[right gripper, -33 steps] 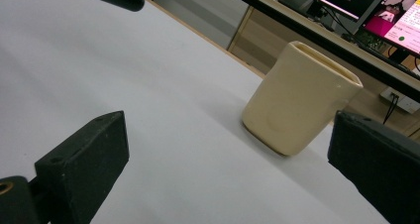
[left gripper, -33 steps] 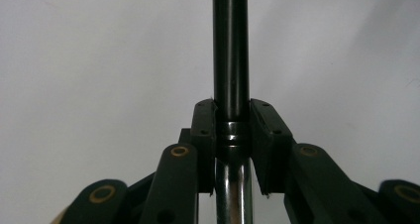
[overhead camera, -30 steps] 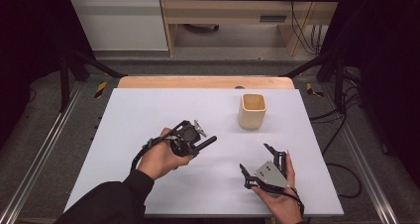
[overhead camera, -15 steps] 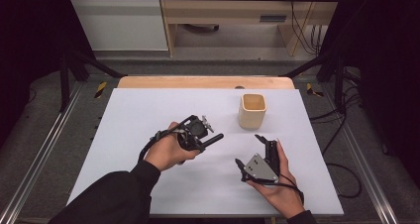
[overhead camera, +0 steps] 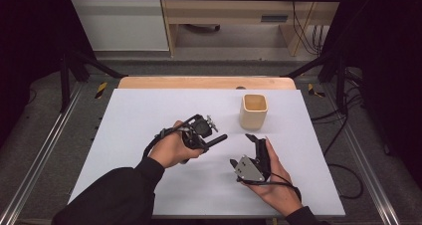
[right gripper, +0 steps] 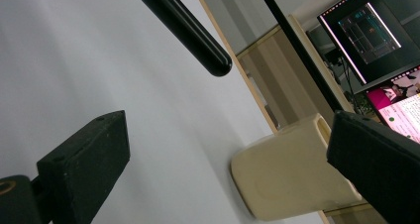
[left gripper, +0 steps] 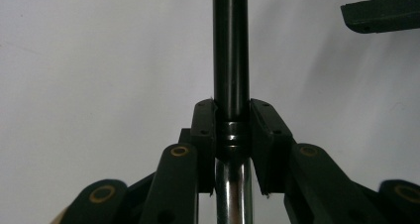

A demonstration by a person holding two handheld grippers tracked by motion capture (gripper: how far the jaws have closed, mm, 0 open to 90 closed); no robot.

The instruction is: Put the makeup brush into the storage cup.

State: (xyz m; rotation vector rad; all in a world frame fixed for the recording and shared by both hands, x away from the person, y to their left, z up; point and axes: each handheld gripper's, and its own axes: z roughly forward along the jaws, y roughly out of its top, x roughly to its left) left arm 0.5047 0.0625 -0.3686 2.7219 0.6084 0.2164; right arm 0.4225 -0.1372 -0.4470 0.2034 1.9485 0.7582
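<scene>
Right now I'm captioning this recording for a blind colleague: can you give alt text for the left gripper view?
The left gripper is shut on a black rod with a chrome base, which runs straight up the middle of the picture over the white table. One black jaw tip of the right gripper reaches in at the upper right.

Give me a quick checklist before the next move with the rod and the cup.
1. Left gripper shut on the black rod: ok.
2. Rod tip free, touching nothing: ok.
3. Right gripper open and holding nothing: ok.
4. Cup upright on the table, mouth up: ok.
5. Cup empty inside: cannot tell.
6. Space between rod tip and cup unobstructed: ok.
</scene>
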